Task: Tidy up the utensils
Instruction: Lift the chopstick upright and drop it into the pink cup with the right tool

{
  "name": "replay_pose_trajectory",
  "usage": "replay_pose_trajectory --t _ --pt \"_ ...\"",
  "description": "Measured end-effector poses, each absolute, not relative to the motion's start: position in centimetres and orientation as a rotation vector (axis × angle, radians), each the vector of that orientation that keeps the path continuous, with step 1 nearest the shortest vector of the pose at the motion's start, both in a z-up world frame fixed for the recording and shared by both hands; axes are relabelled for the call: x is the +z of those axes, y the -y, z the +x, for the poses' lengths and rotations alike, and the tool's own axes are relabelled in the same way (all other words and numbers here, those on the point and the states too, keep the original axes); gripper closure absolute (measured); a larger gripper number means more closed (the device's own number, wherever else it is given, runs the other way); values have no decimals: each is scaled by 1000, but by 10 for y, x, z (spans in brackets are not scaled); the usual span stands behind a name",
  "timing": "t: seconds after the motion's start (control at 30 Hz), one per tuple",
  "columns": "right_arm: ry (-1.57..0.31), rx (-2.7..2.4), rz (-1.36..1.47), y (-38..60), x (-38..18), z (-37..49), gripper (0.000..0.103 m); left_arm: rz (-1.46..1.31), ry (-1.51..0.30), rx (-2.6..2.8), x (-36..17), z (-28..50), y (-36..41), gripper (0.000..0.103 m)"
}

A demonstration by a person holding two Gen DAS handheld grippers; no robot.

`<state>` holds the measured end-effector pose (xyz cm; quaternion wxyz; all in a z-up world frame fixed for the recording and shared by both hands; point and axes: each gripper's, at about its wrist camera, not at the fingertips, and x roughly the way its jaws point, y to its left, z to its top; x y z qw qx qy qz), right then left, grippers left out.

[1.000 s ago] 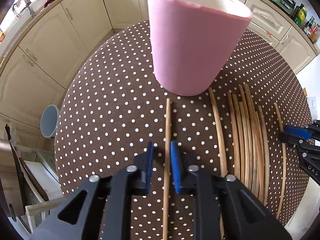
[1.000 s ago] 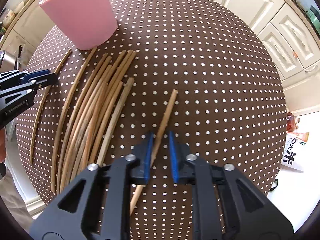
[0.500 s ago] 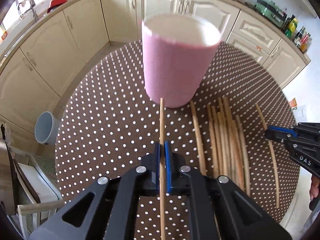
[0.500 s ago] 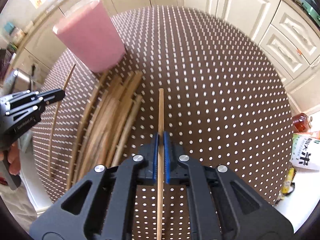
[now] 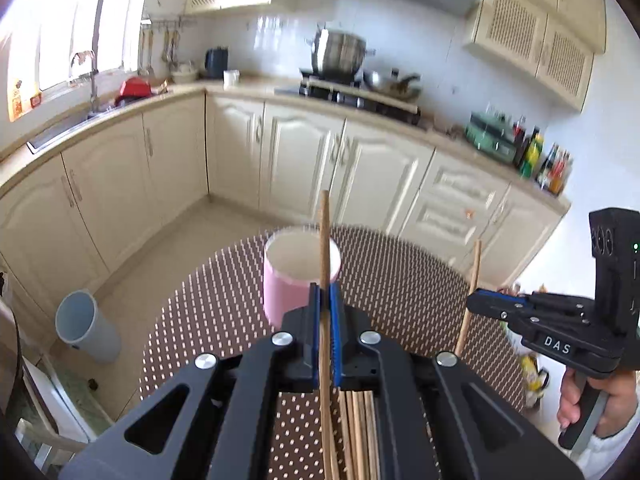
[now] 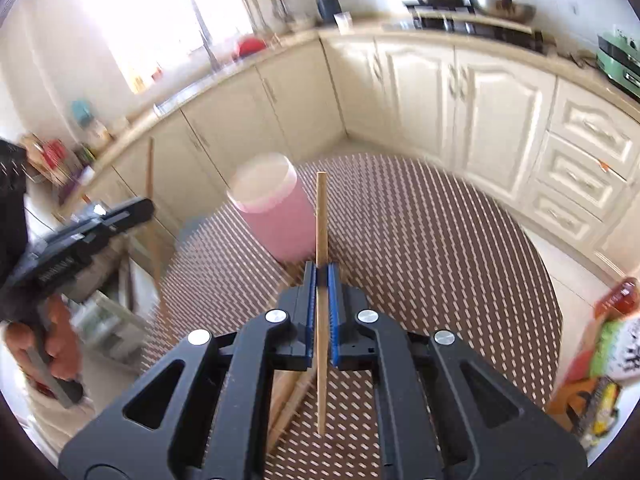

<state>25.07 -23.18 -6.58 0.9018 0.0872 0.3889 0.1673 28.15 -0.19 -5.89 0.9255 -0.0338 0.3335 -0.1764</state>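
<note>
My left gripper (image 5: 325, 292) is shut on a wooden chopstick (image 5: 325, 240) and holds it up above the table, pointing forward over the pink cup (image 5: 294, 292). My right gripper (image 6: 321, 276) is shut on another wooden chopstick (image 6: 321, 220), also lifted, to the right of the pink cup (image 6: 276, 216). The right gripper (image 5: 476, 305) with its chopstick (image 5: 471, 288) shows at the right of the left wrist view. The left gripper (image 6: 150, 205) shows at the left of the right wrist view. Several chopsticks (image 5: 360, 432) lie on the table below.
The round table (image 6: 440, 248) has a brown cloth with white dots. Cream kitchen cabinets (image 5: 304, 152) curve around behind it. A grey bin (image 5: 84, 332) stands on the floor at the left. Packets and a bottle (image 6: 612, 344) lie on the floor at the right.
Both grippers closed on a chopstick each, then lifted them off the table and tilted up, so the kitchen now fills the views and the cup looks farther away.
</note>
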Motion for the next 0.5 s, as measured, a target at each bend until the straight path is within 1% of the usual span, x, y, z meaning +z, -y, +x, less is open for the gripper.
replay_pose_trajectory --t 0.13,0.3,0.37,0.5 --pt "-648 391 196 232 -25 254 97 -129 -530 -336 -26 282 0 98" --pt "-463 419 197 225 23 274 97 -202 -371 -299 5 303 -4 98" --pt "-408 434 199 223 42 287 97 -206 -310 -273 16 317 0 98" --pt "-363 410 157 209 57 314 97 -196 -243 -225 30 337 8 98"
